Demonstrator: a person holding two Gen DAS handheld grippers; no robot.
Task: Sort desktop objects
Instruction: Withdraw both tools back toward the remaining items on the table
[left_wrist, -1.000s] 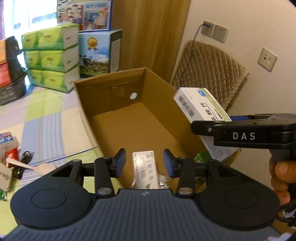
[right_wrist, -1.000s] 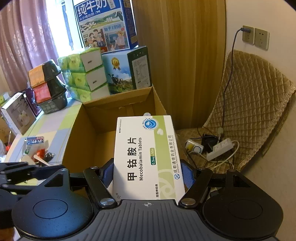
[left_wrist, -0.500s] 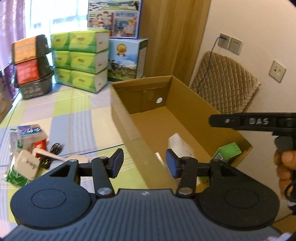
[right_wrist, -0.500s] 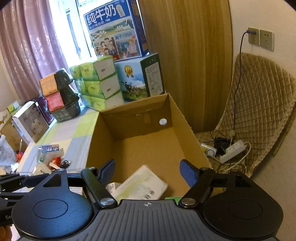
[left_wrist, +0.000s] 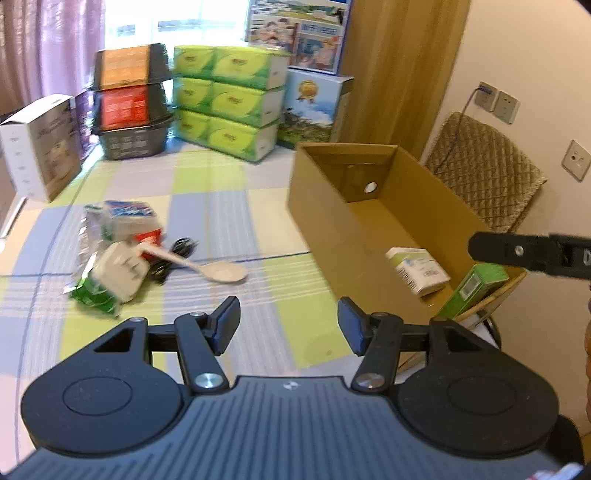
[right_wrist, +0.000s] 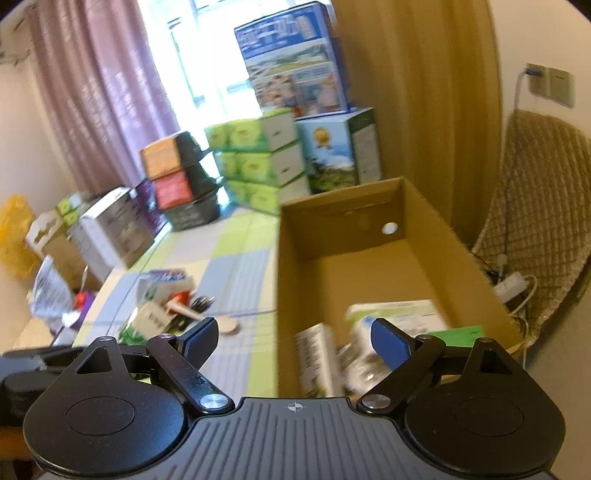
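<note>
well, both the left gripper (left_wrist: 288, 325) and the right gripper (right_wrist: 291, 341) stand wide apart and empty. the cardboard box (left_wrist: 317, 221) already holds a white medicine carton (left_wrist: 417, 269) and a green carton (left_wrist: 476, 288). left on the table, the wooden spoon (left_wrist: 207, 266) looks light, stiff and flat; pinching its thin handle edgewise seems safest, since the bowl would likely slip.

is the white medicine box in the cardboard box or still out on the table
In. The white medicine box lies on the floor of the cardboard box, beside a green carton.
</note>
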